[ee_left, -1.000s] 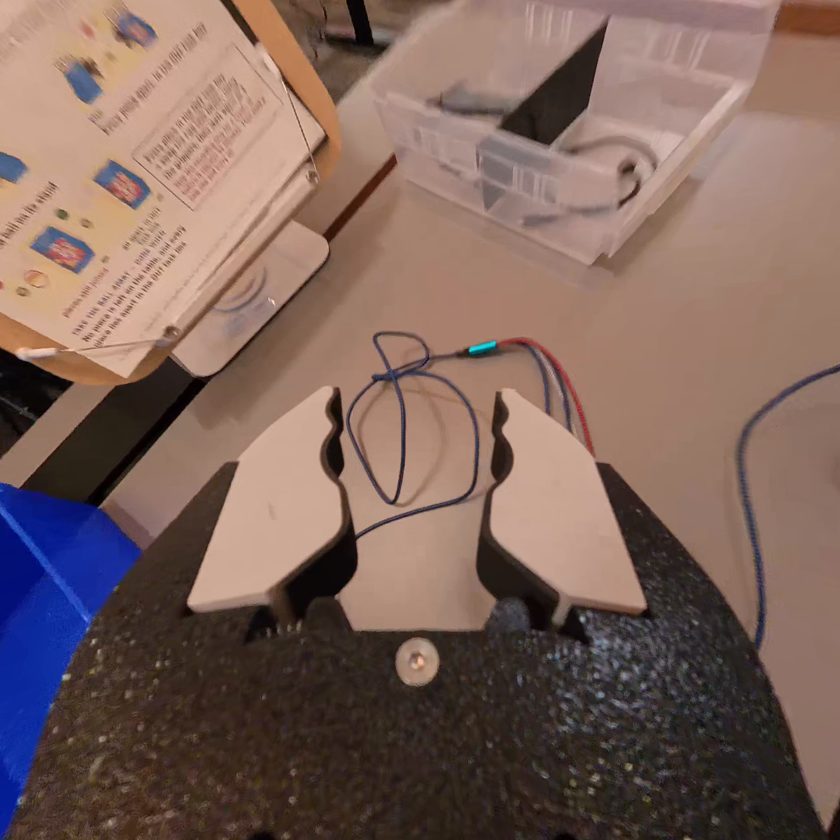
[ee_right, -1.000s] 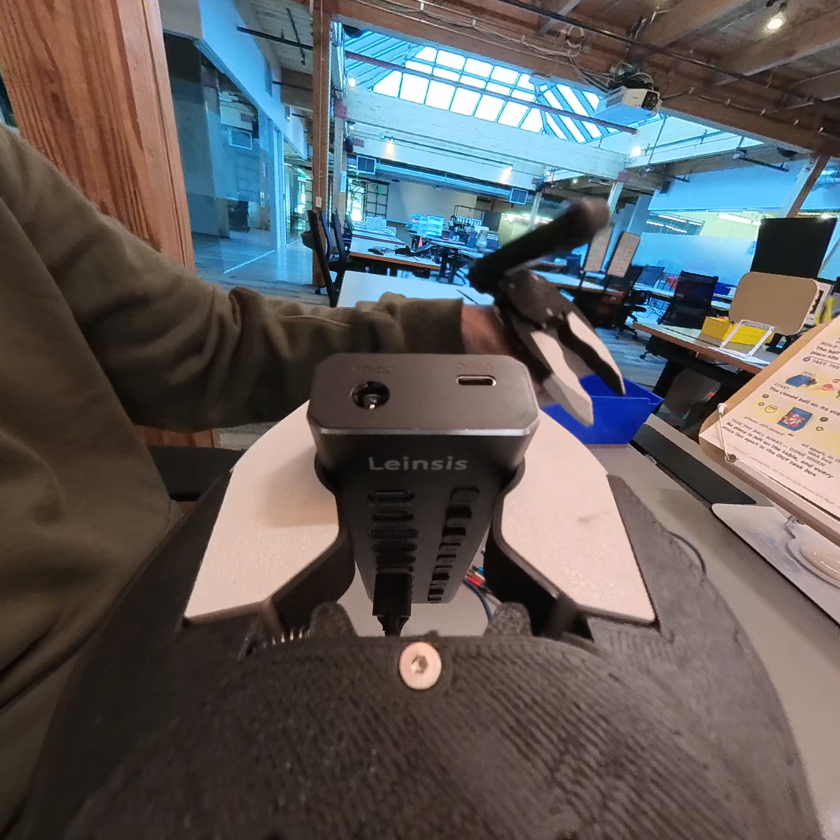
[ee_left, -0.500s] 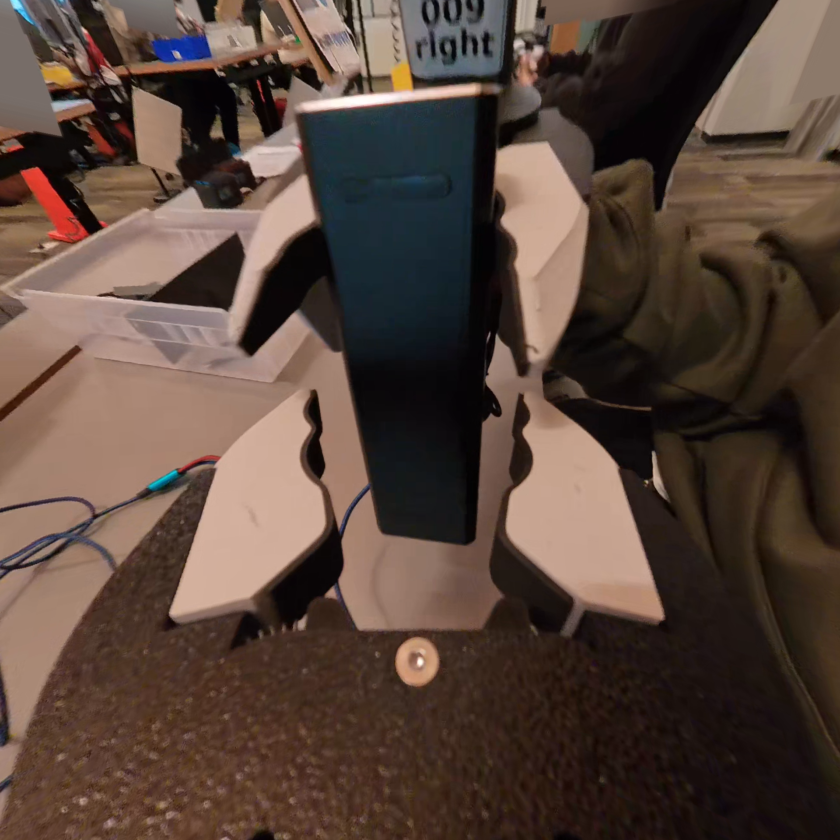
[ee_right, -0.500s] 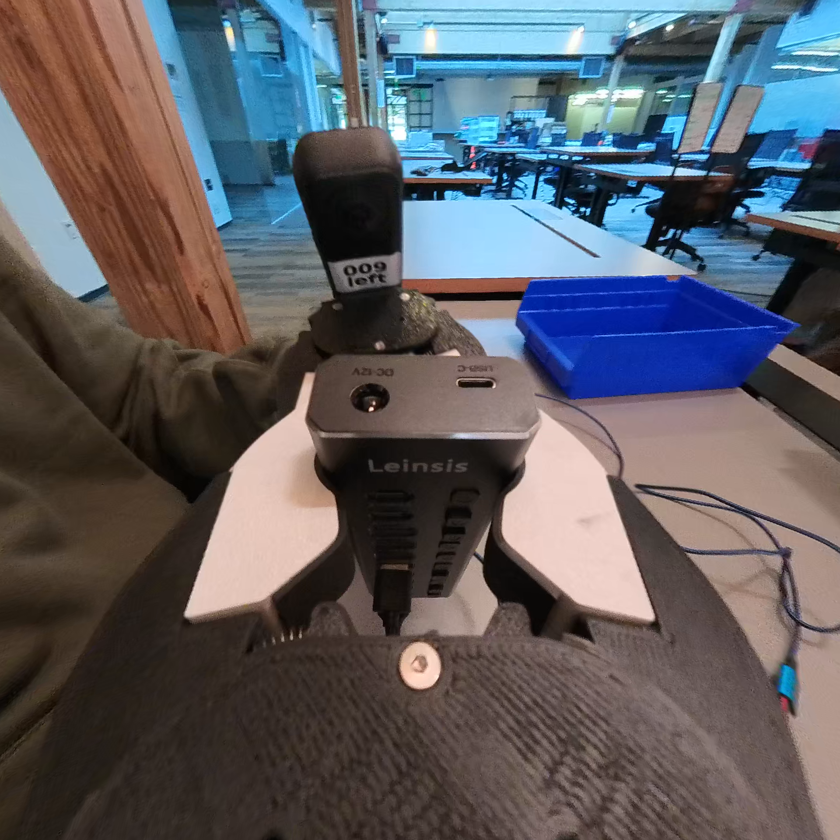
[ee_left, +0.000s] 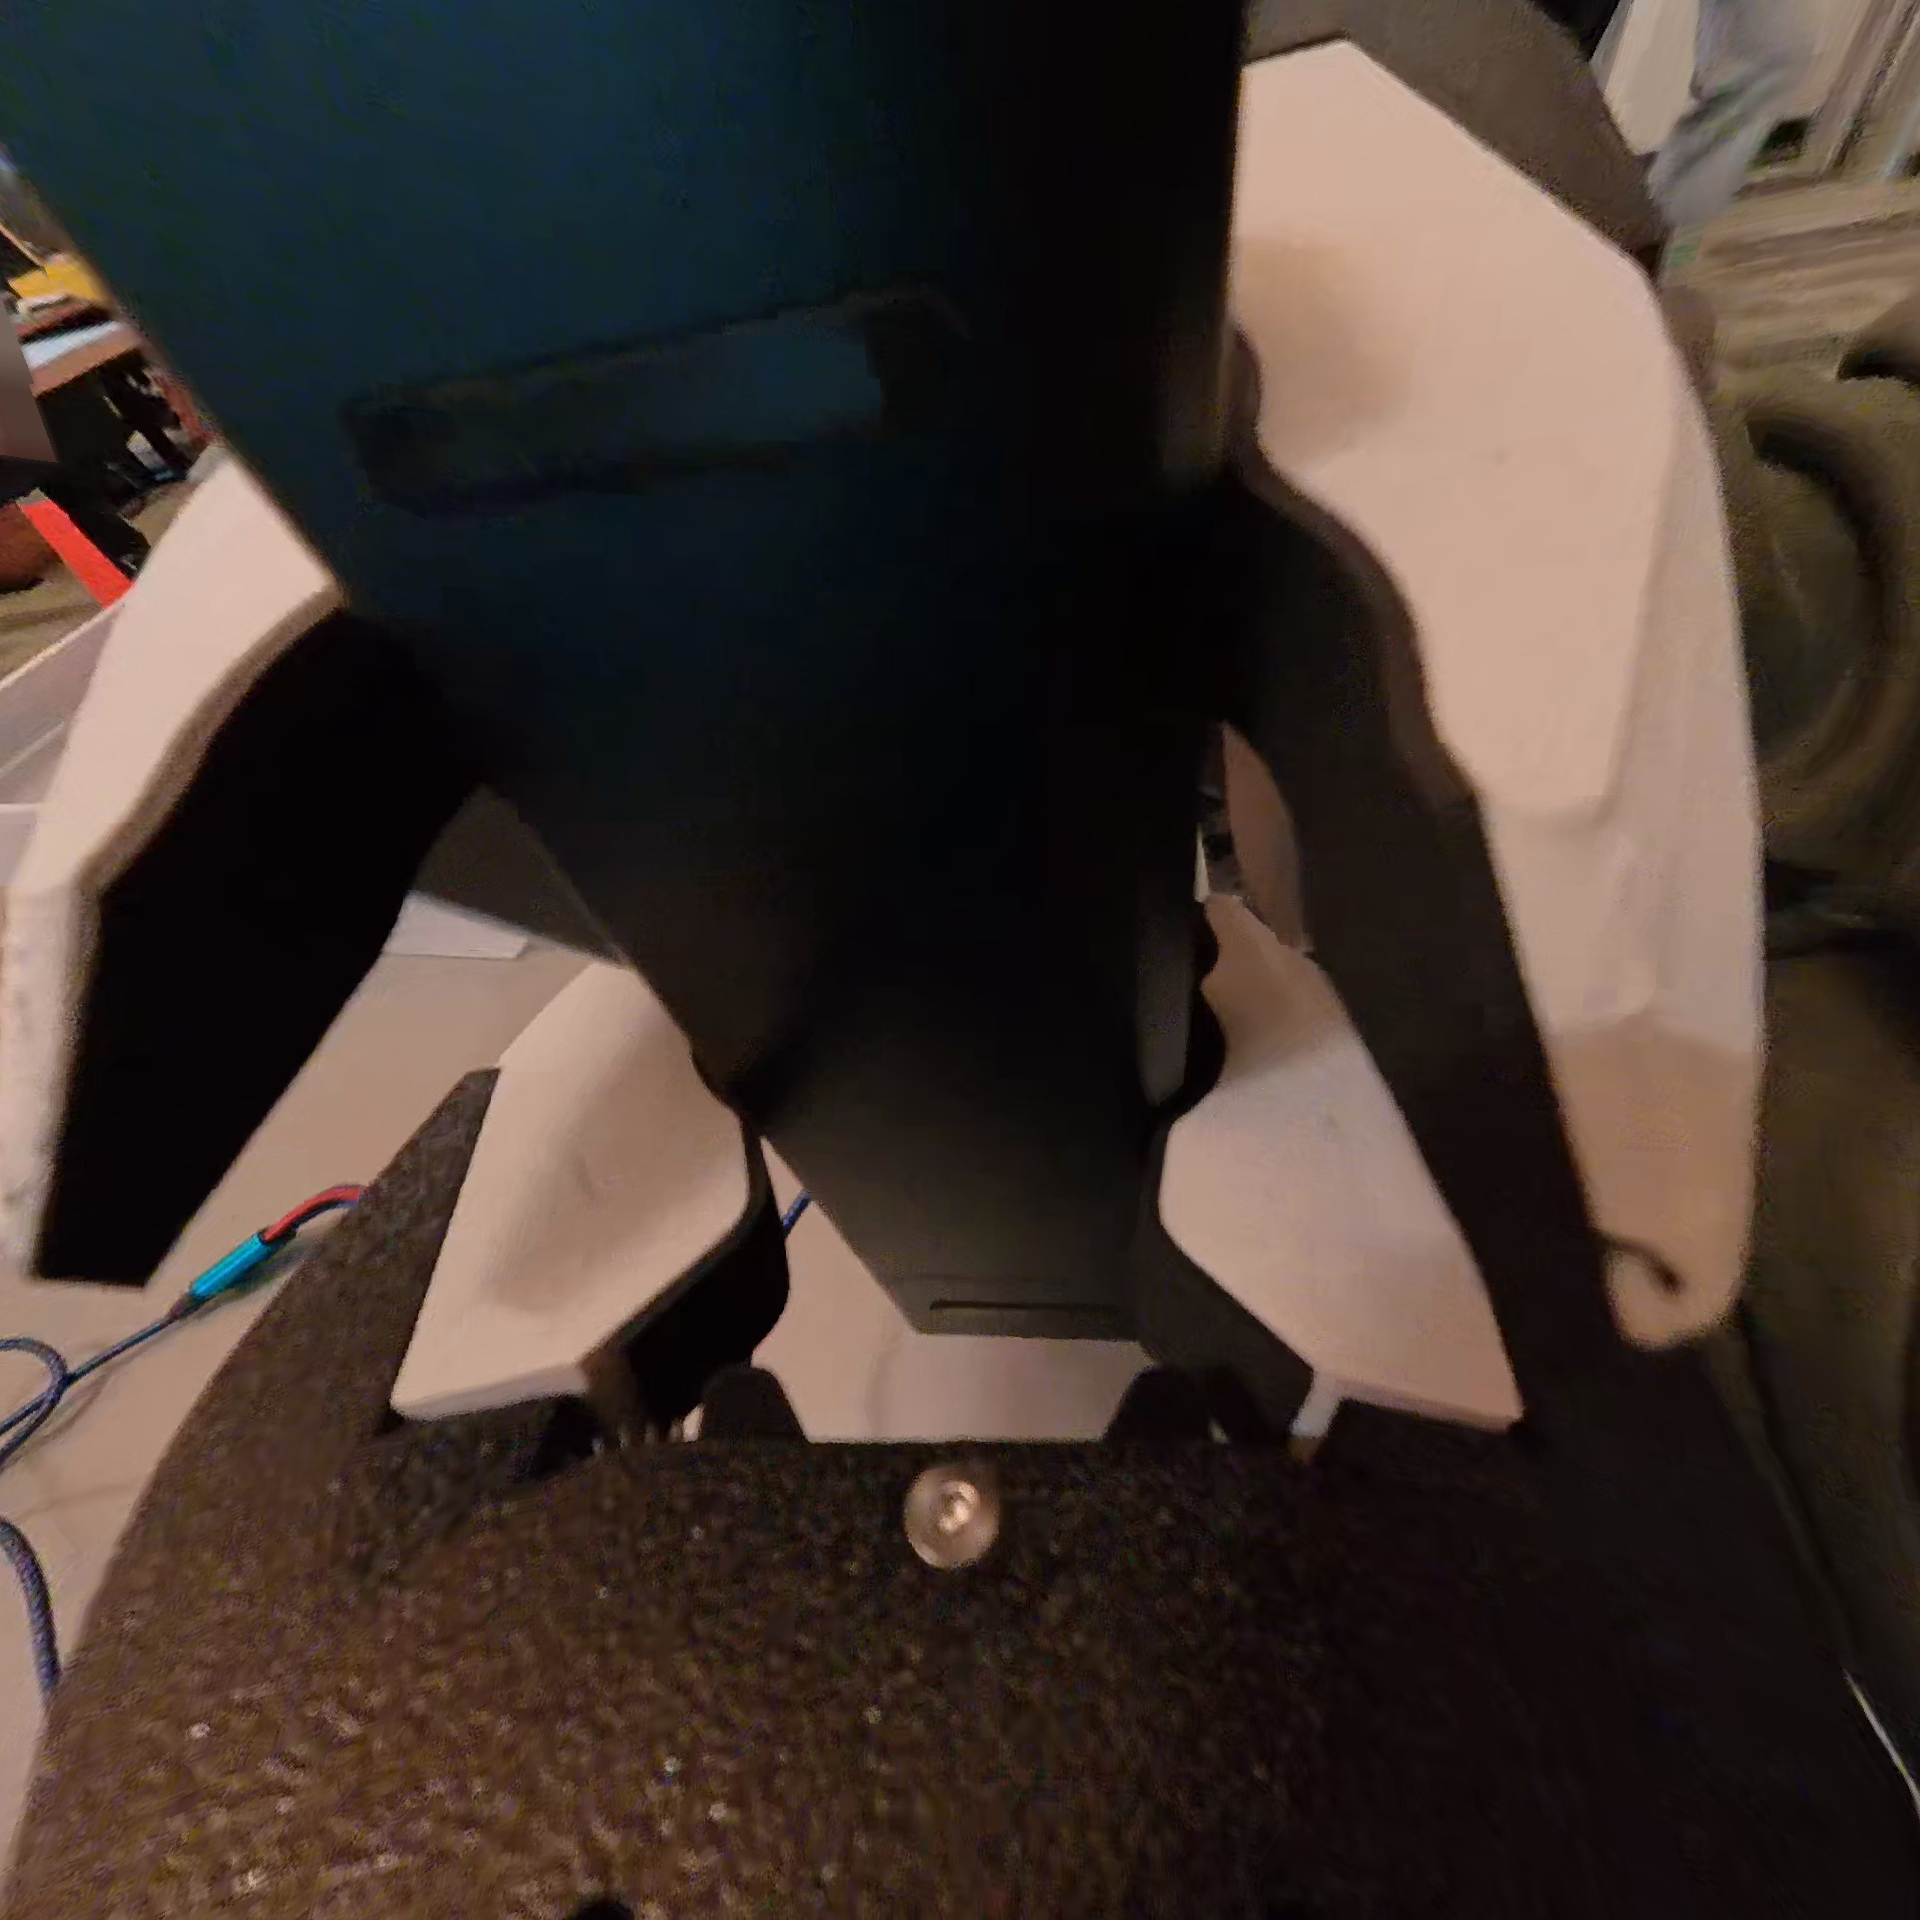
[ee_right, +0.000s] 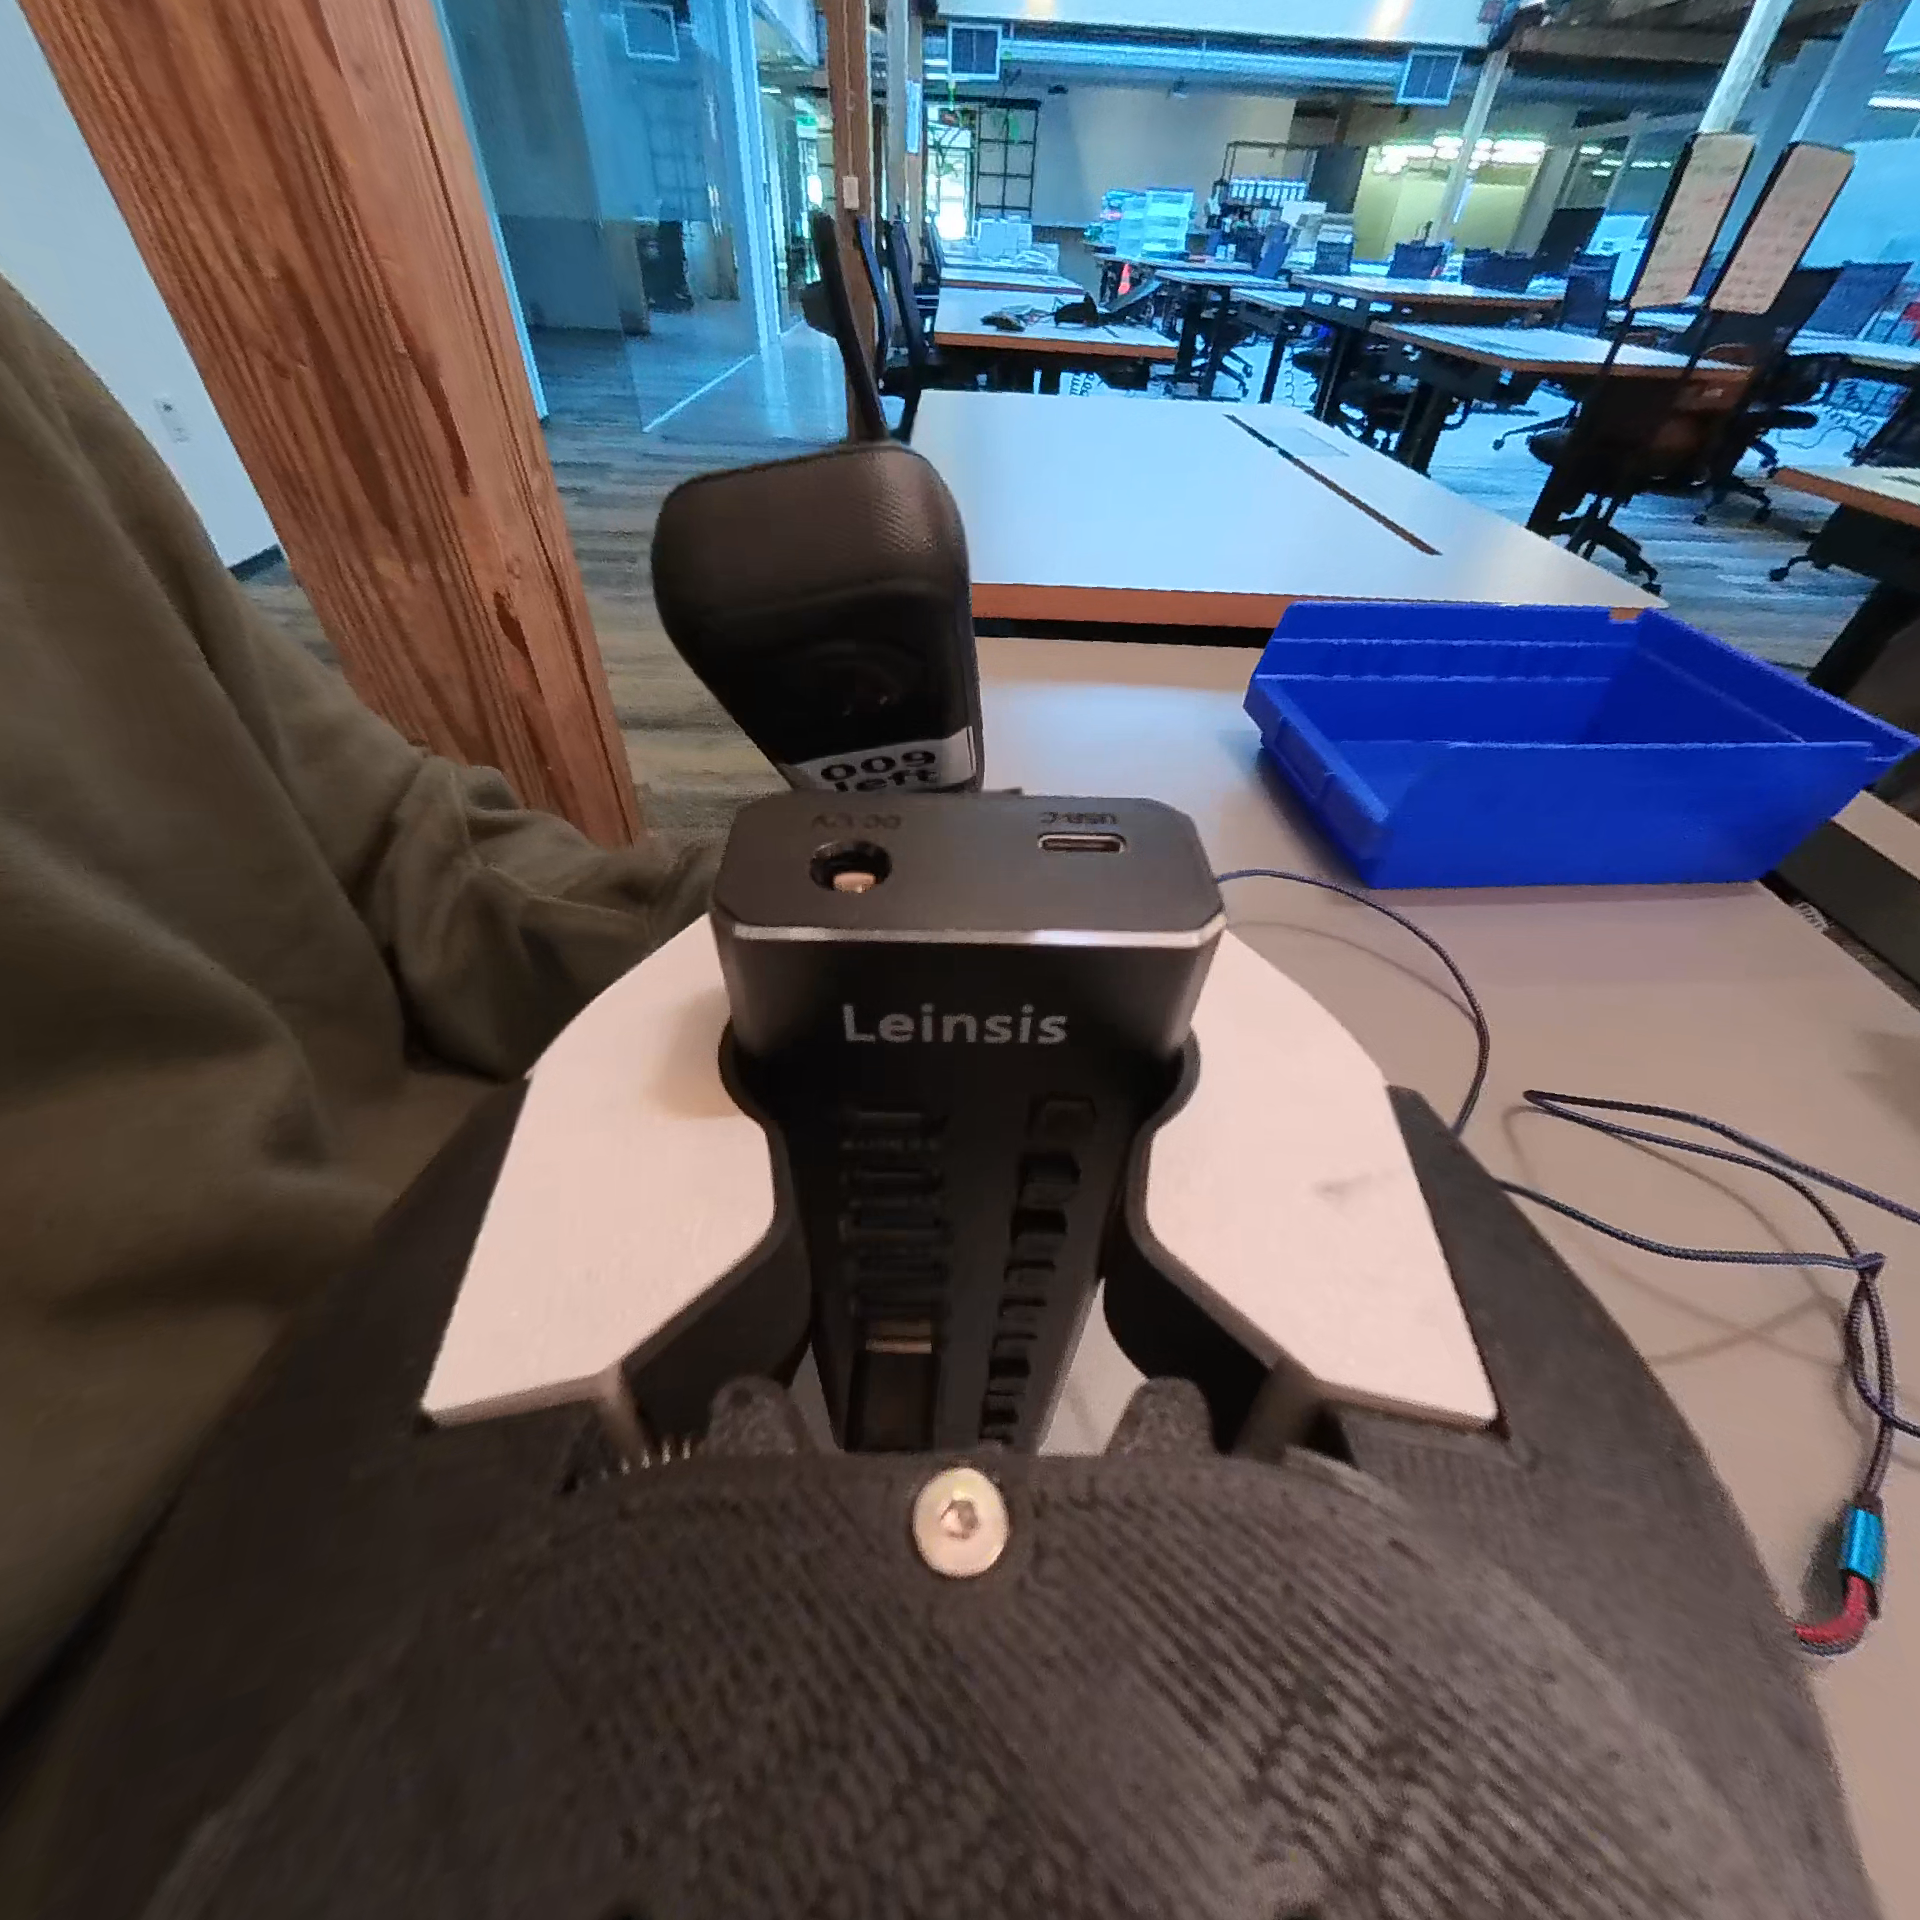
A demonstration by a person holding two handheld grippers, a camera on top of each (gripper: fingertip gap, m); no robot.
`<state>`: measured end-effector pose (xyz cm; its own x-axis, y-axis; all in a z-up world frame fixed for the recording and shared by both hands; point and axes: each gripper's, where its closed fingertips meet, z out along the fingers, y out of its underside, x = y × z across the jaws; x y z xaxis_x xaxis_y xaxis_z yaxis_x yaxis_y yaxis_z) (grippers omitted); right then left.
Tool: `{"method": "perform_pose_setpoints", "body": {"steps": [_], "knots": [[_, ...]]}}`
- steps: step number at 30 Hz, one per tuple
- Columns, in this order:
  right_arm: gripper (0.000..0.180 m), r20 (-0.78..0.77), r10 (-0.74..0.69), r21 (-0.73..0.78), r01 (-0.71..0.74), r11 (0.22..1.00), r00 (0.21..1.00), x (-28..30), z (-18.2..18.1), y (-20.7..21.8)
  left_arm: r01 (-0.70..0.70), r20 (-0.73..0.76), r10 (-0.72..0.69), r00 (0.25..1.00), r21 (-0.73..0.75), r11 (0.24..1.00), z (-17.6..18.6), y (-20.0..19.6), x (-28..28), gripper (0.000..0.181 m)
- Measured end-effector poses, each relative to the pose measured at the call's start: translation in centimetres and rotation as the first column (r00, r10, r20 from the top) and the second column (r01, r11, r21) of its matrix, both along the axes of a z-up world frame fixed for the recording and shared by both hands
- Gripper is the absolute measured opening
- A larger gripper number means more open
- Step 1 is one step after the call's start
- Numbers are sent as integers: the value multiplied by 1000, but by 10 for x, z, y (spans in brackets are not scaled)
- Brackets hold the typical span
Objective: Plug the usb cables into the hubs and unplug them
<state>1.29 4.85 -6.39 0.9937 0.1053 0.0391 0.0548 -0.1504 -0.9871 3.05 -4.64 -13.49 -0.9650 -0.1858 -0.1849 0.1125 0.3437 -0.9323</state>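
Clamping the rigid, smooth-cased USB hub [ee_right: 961,1023] by its flanks, the right gripper [ee_right: 961,1049] offered its free end between the spread left gripper [ee_left: 951,1205].

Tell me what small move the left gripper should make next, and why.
Probably close the left gripper on the hub. Its open fingers straddle the hub's end without gripping it, while the right gripper clamps the hub's middle, so closing would likely give a second hold.
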Motion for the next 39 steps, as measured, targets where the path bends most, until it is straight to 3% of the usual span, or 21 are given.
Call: {"method": "perform_pose_setpoints", "body": {"steps": [10,14,21,28,34,36,39], "knots": [[72,89,23,-57,-18,998,996,0,-7,-2,-71,12,71,997,-45,997,-2,-3,8,74],[75,101,-63,-25,66,998,993,15,-2,-4,-97,-62,90,994,-121,988,0,-4,13,74],[59,24,-126,226,117,967,992,32,40,-35,-117,-69,105,992,-201,973,8,21,25,73],[56,24,-236,163,230,960,971,54,24,-52,-173,-72,160,984,-253,952,15,69,42,73],[56,44,-184,65,181,981,982,44,12,-16,-116,-80,94,992,-335,935,22,86,36,73],[46,105,-168,19,167,986,980,39,7,-2,-88,-66,69,995,-352,932,23,89,33,73],[48,170,-148,-82,164,983,974,38,-12,13,-59,-43,47,998,-340,939,22,93,28,74]]}}
